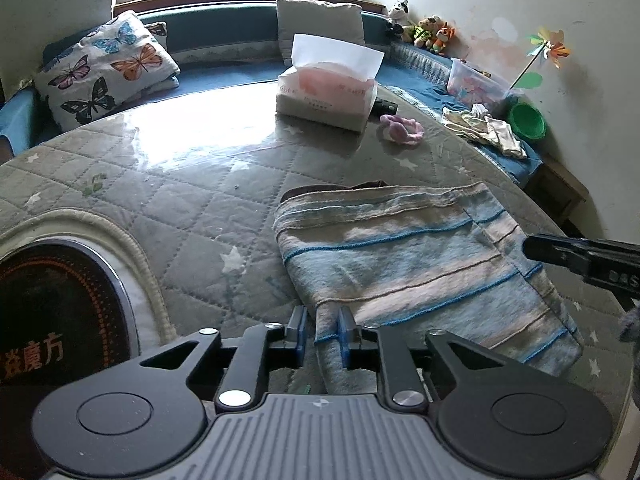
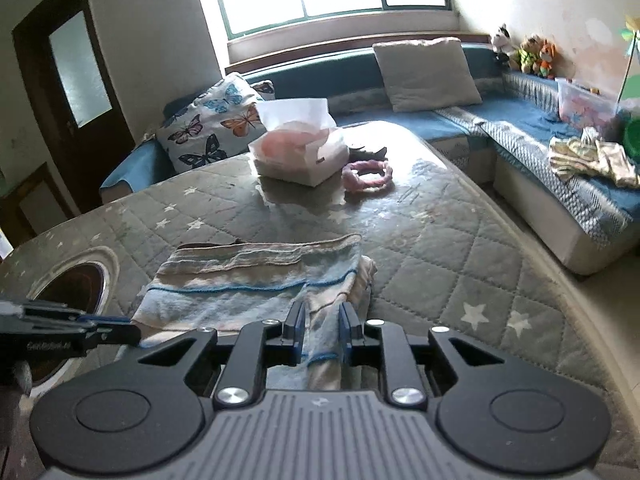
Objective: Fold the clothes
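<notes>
Left hand-held gripper (image 1: 322, 330): jaws narrowly apart, blue pads on either side of the near left corner of the folded blue-and-beige striped knit garment (image 1: 424, 264); cloth fills the gap and touches both pads, so clamped on that corner. Seen also from the right wrist view at lower left of frame (image 2: 132, 326), tip at the garment's left edge.

Right hand-held gripper (image 2: 320, 330): jaws similarly narrow, closed on a bunched strip of the same garment (image 2: 256, 284) at its near right corner. Seen in the left wrist view at right edge of frame (image 1: 532, 246), tip over the garment's right side.

Garment lying flat on the grey quilted star-print worktop (image 1: 180, 208), centre to lower right of the left wrist frame.

Far edge of garment well apart from the white-and-pink tissue pack (image 1: 324, 96) and the pink fluffy ring (image 1: 402, 130). Bare quilted surface between them. Round dark inset heater with cream rim (image 1: 60, 312) at lower left, near the garment's left side but not touching. Worktop's right rim (image 2: 532, 248) close beyond the right gripper; blue sofa (image 2: 540, 136) past it.
</notes>
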`<state>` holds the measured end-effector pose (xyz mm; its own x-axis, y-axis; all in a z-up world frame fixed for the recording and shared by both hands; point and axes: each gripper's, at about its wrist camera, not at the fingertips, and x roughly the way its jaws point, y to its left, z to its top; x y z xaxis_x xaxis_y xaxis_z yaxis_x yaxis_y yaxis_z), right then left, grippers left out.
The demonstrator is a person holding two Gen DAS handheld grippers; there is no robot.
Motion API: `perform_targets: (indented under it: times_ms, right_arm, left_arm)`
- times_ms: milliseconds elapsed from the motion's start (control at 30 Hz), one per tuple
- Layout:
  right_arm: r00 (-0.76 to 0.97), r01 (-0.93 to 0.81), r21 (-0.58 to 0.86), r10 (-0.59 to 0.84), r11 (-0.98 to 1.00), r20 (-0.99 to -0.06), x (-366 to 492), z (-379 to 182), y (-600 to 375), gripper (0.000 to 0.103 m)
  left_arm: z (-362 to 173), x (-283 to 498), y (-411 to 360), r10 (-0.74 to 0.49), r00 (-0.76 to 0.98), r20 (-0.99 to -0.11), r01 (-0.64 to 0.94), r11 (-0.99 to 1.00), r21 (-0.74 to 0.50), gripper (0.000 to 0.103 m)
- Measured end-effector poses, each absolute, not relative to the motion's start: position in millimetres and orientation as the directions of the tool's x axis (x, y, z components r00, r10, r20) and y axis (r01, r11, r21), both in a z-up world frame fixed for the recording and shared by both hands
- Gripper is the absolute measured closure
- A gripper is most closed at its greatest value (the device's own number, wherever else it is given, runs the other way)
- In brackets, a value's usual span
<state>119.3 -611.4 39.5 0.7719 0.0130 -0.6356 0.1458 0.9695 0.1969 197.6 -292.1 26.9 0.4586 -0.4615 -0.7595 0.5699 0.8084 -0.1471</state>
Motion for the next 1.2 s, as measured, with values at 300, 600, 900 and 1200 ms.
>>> perform_targets:
  times_ms: [300,600,900,1200]
  right_arm:
    - [0.776,0.085,0.207,0.066,0.975,-0.627,83.8,35.9,-590.4,0.084]
    - [0.763,0.090,0.180,0.049,0.979,-0.645,66.9,24.4,-583.1,0.084]
    - [0.758,0.072,0.158,0.049,0.985,-0.650,60.0,18.1,-574.9,0.084]
    - [0.757,0.058,0.152,0.056,0.987,-0.651,59.9,17.7,-573.7,0.082]
  left_arm:
    - [24.7,186.9,-288.1,-0.452,0.475,-0.755,0.587,0.802,-0.110,0.082]
    - [25.5,183.0,-284.0,-0.448,0.484,-0.752,0.594,0.799,-0.094,0.082]
    - [23.8,207.0,-296.9,-0.440,0.497,-0.748,0.570,0.816,-0.101,0.082]
    - [17.5,226.7,-301.0,-0.440,0.504,-0.743,0.548,0.828,-0.118,0.073]
